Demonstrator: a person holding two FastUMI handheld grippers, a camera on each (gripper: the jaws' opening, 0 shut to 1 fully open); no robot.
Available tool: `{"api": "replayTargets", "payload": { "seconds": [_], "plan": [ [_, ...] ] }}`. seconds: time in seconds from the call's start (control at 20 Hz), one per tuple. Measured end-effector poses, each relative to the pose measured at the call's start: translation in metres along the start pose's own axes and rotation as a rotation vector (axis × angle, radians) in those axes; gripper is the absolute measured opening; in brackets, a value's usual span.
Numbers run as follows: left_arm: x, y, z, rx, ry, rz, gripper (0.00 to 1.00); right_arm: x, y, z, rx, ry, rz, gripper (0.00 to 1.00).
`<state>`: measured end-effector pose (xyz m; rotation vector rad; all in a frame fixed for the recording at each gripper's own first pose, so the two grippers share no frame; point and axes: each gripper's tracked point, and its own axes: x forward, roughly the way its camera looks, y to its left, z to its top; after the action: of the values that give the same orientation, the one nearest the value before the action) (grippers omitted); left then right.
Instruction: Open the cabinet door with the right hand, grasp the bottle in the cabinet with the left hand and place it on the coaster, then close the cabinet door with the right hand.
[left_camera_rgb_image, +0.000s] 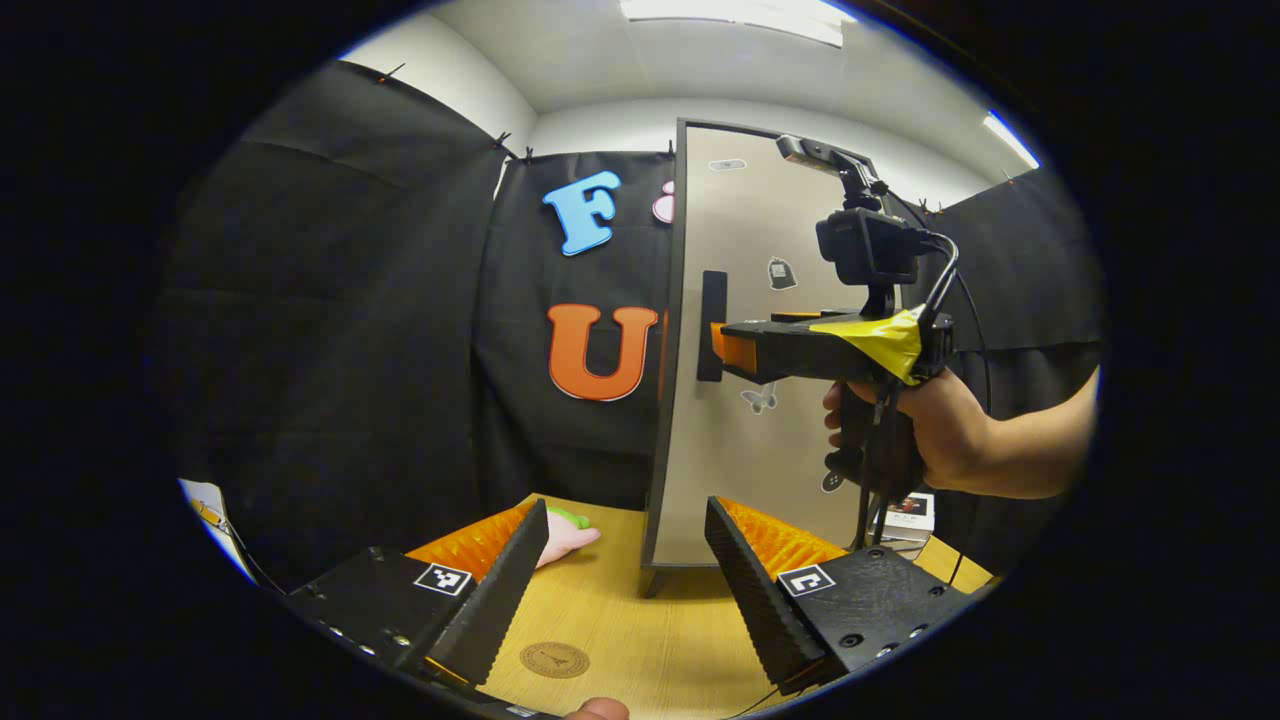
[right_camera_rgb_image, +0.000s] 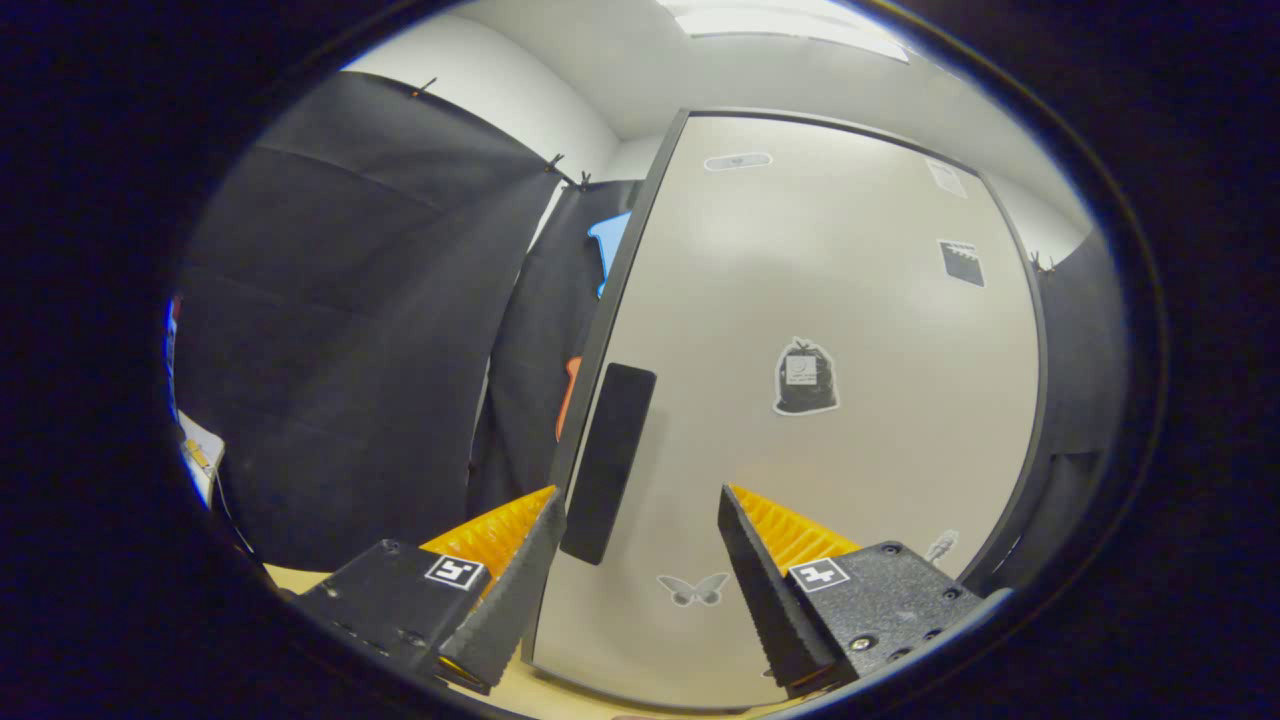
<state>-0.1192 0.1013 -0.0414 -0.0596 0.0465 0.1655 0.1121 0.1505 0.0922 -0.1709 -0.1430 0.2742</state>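
Left gripper view: the left gripper (left_camera_rgb_image: 625, 570) hung low over the wooden table (left_camera_rgb_image: 640, 640), its fingers (left_camera_rgb_image: 505, 590) spread wide with nothing between them. A round brown coaster (left_camera_rgb_image: 554, 660) lay flat on the table just ahead of the fingers, nearer the left one. Behind the left finger a pink and green toy (left_camera_rgb_image: 568, 532) rested on the table, partly hidden.

The cabinet (left_camera_rgb_image: 745, 350) stood upright at the back of the table, its pale door (left_camera_rgb_image: 740, 440) shut. A dark vertical handle (left_camera_rgb_image: 711, 325) sat near the door's left edge. Stickers dotted the door. The bottle was not visible; the door covered the cabinet's inside.

The right gripper (left_camera_rgb_image: 722, 350), held in a person's hand (left_camera_rgb_image: 915, 425), was raised level with the handle, its tip right at the handle; I could not tell from this side whether they touched. A small box (left_camera_rgb_image: 905, 515) sat at the cabinet's foot on the right.

Right gripper view: the right gripper (right_camera_rgb_image: 640, 560) was close to the door (right_camera_rgb_image: 820, 400), fingers (right_camera_rgb_image: 520, 580) spread apart, gripping nothing. The handle (right_camera_rgb_image: 608, 462) stood just ahead of the left finger, its lower end close beside that finger's tip. A butterfly sticker (right_camera_rgb_image: 698, 588) showed in the gap between the fingers.
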Motion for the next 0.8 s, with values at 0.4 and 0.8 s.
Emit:
{"api": "replayTargets", "payload": {
  "seconds": [0.4,0.8],
  "plan": [
    [-0.026,0.063,-0.013,0.001,0.02,0.125,0.95,0.035,0.007,0.004,-0.013,-0.017,-0.07,0.88],
    [-0.032,0.095,-0.03,-0.008,0.044,0.159,0.95,0.04,0.021,0.001,0.033,0.013,-0.064,0.39]
  ]
}}
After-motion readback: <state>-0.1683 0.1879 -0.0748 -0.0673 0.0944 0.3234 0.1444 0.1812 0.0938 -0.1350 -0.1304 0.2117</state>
